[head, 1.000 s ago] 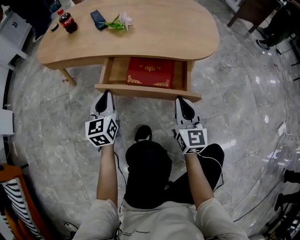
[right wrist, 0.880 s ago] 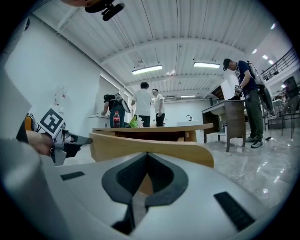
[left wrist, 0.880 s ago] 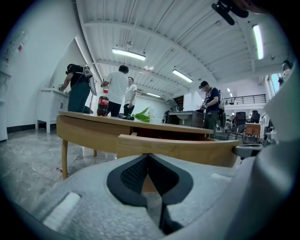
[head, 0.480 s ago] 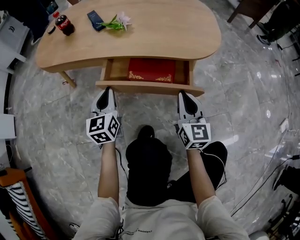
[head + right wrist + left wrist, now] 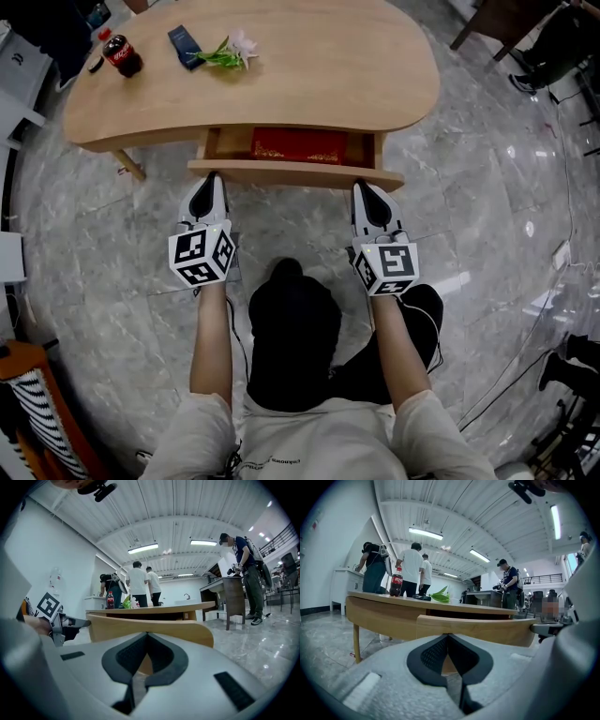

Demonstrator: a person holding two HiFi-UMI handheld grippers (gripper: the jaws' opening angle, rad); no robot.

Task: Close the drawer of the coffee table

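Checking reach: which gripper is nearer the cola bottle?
Left. The left gripper meets the drawer front at its left end, toward the cola bottle; the right gripper at its right end.

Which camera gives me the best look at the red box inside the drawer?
The head view: looking down, it shows the red box lying in the part-open drawer. Both gripper views look level at the drawer's front panel, which hides the box.

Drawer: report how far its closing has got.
Done: the drawer sits mostly under the coffee table. In hand: left gripper and right gripper, jaws shut, have their tips against its front. Left: a strip of the red box shows; push flush.
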